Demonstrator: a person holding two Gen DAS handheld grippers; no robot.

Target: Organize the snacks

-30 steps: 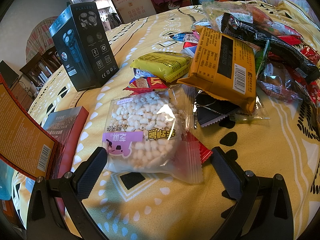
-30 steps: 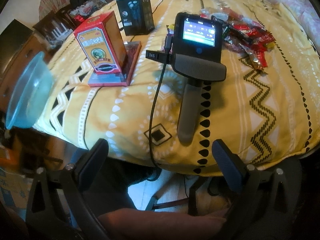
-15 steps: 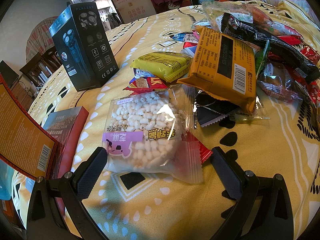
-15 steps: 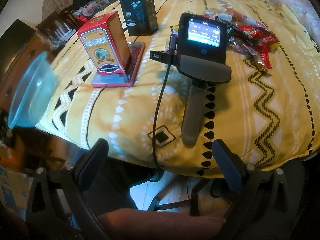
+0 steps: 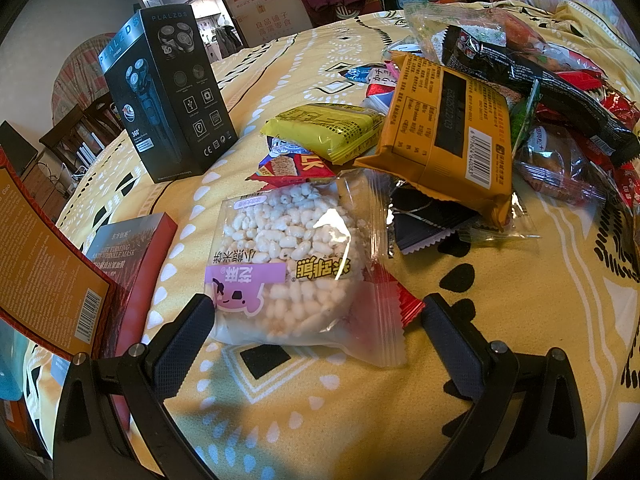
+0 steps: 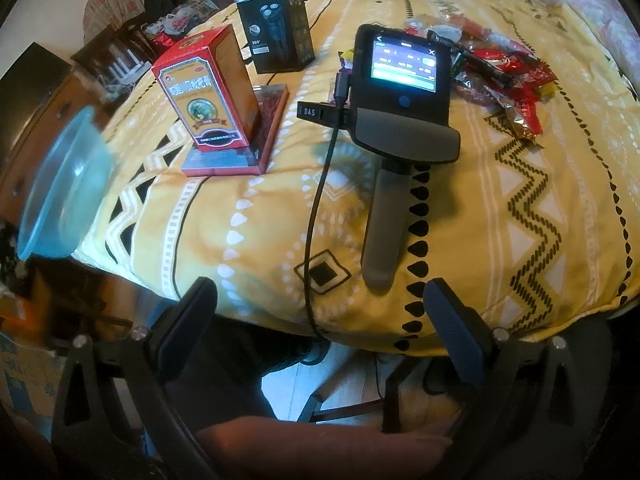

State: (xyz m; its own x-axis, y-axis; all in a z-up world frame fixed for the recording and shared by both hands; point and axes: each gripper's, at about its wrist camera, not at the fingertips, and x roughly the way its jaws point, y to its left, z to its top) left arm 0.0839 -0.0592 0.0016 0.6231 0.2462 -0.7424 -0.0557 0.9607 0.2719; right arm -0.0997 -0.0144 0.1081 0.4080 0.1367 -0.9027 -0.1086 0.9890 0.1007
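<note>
— So, how is the left gripper (image 5: 316, 316) set?
— Spread wide, low over the yellow cloth (image 5: 360, 400). The rice cake packet (image 5: 288, 264) lies between its fingers, its near corner at the left fingertip; I cannot tell if they touch.
— And the right gripper (image 6: 320, 300)?
— Equally wide apart, holding nothing, at the table's near edge. The snack pile (image 6: 496, 68) sits far ahead, to its right.
</note>
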